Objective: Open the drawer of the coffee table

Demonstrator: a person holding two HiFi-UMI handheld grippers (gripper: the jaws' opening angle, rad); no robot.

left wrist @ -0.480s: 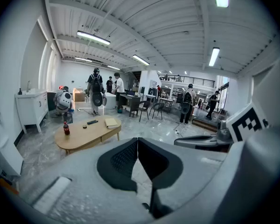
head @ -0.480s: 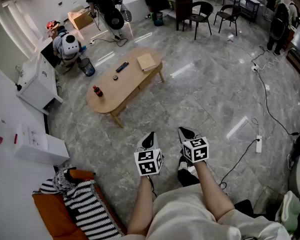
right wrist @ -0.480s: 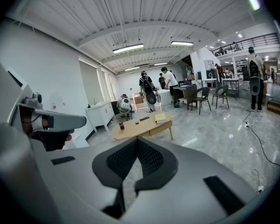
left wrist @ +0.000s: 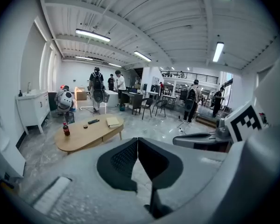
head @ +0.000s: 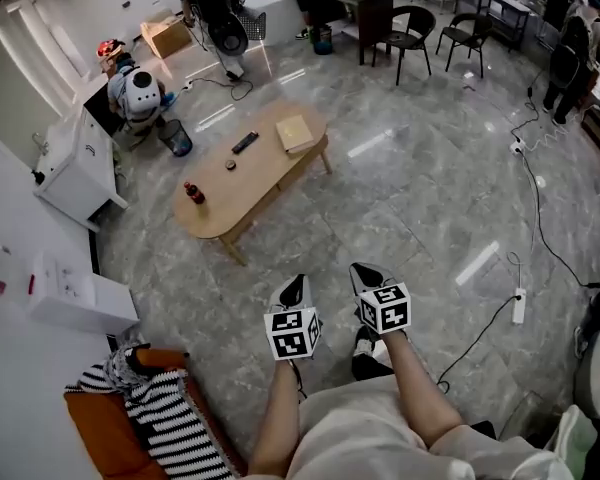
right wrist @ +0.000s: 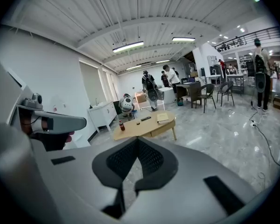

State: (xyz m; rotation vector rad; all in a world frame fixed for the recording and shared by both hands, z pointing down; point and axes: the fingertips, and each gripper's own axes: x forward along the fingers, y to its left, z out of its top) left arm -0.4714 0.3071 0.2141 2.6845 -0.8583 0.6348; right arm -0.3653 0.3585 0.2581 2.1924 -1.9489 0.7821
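1. left gripper (head: pixel 294 290): fingers together, nothing between them; same read in the left gripper view (left wrist: pixel 137 143)
2. right gripper (head: pixel 368 276): fingers together, empty; confirmed in the right gripper view (right wrist: pixel 137 143)
3. both grippers are held in front of the person over bare floor, side by side, just apart, pointing forward and slightly down
4. task thing: low oval wooden counter (head: pixel 260 173) lies at about 11 o'clock from the fingers in the head view, well apart; not reached yet
5. its long axis runs roughly 7 o'clock to 1 o'clock; one long side faces the person
6. on top: bottle (head: pixel 193 192) at the 7 o'clock end; remote (head: pixel 245 142) mid-top; book (head: pixel 295 133) at the 1 o'clock end
7. drawer: a boxy panel under the top below the book end (right wrist: pixel 161 127) is probably it; handle too small to tell
8. judgement: approach stage; the left gripper is marginally nearer the counter, though the right lines up better with the book end; fingers must part before any grab at the drawer front
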